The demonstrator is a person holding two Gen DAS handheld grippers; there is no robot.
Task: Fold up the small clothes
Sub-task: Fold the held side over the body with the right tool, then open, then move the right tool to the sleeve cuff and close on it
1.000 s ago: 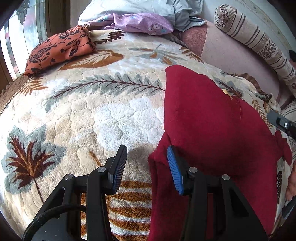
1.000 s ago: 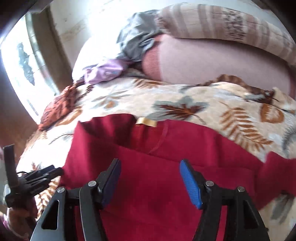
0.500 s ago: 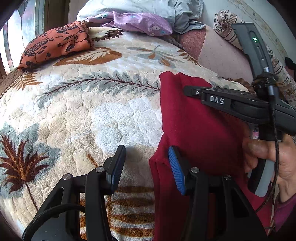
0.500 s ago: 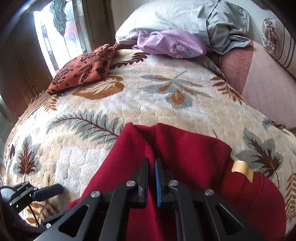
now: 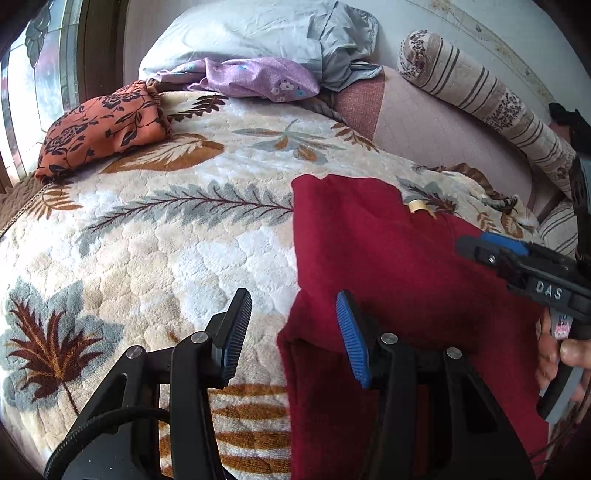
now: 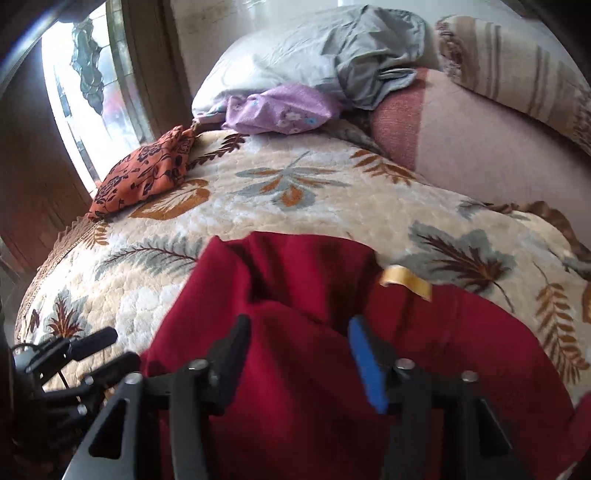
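A dark red garment [image 5: 399, 280] lies on the leaf-patterned blanket [image 5: 166, 240], partly folded, with a yellow label [image 5: 417, 205] near its far edge. My left gripper [image 5: 293, 325] is open, its jaws astride the garment's near-left corner. My right gripper [image 6: 299, 350] is open and empty just above the red garment [image 6: 314, 369], behind a raised fold. The right gripper also shows in the left wrist view [image 5: 491, 247] at the right, over the cloth.
An orange flowered cloth [image 5: 103, 125] lies at the far left by the window. A purple cloth [image 5: 258, 77] and a grey pillow [image 5: 266, 33] lie at the head. A striped bolster [image 5: 487, 99] and pink mattress [image 5: 436, 136] lie to the right.
My right gripper was shut on a fold of the red garment half a second ago; it has opened, let go and drawn back to the right. The left gripper has stayed put.
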